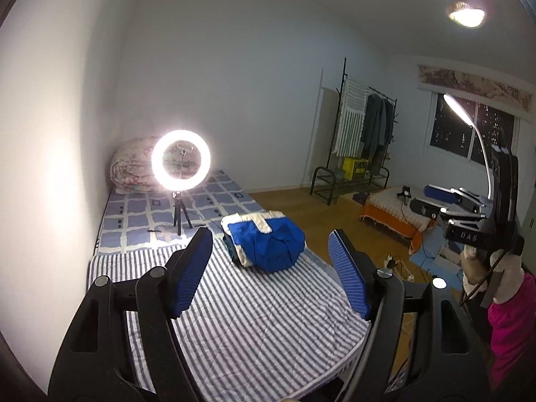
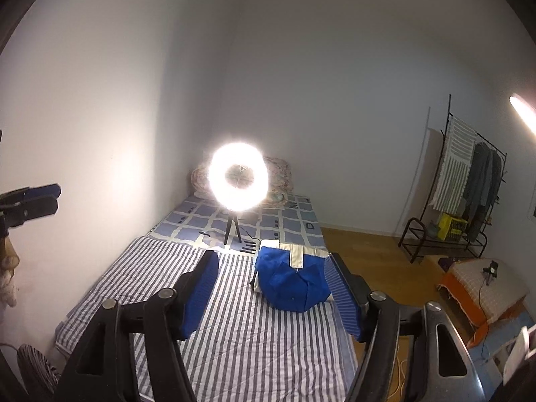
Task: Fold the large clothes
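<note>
Nearest, the left gripper [image 1: 271,274] and right gripper [image 2: 273,293] are hovering with ribbed blue fingers [image 1: 189,274] spread, pinching nothing. Beyond them, a folded blue-and-cream garment [image 1: 268,243] is lying lumpy on the striped quilted sheet [image 1: 254,328]. Farther off, a glaring ring light [image 1: 181,162] is washing out a rolled floral quilt [image 1: 129,171].

"DAS" on the right claw [image 1: 432,201]
</note>
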Demonstrator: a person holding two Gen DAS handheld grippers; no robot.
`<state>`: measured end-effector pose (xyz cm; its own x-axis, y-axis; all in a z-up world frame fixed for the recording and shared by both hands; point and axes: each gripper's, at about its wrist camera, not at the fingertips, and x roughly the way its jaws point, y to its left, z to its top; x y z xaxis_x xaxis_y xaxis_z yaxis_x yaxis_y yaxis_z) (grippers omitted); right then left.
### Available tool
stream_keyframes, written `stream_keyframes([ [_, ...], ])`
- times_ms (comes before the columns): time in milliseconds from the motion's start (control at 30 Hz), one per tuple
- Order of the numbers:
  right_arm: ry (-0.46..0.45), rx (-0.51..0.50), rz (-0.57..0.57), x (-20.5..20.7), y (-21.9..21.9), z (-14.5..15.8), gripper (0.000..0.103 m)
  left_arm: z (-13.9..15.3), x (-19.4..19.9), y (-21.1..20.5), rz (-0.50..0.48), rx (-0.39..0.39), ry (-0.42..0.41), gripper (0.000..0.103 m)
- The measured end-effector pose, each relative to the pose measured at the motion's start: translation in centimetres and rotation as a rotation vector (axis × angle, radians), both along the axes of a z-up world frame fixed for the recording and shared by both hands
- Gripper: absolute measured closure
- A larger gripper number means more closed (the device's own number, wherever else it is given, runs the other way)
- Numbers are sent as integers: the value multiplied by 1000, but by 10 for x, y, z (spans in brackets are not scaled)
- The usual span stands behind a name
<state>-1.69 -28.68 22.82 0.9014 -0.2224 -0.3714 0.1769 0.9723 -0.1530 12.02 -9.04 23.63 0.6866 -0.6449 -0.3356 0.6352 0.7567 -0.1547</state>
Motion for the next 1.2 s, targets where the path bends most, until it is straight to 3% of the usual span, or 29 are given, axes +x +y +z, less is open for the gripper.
stream_keyframes([
  [233,-38,1,-52,-26,19,-17,1,-23,-25,0,-1,23,-4,18],
  [400,-83,9,-95,-38,22,-28,0,-37,-39,0,26,22,-27,2],
  [767,-63,60,-139,-26,9,-70,0,-83,-42,-15,67,67,-17,0],
  [1200,-56,25,-175,-5,13,-111,0,-126,-19,-31,95,69,30,0],
])
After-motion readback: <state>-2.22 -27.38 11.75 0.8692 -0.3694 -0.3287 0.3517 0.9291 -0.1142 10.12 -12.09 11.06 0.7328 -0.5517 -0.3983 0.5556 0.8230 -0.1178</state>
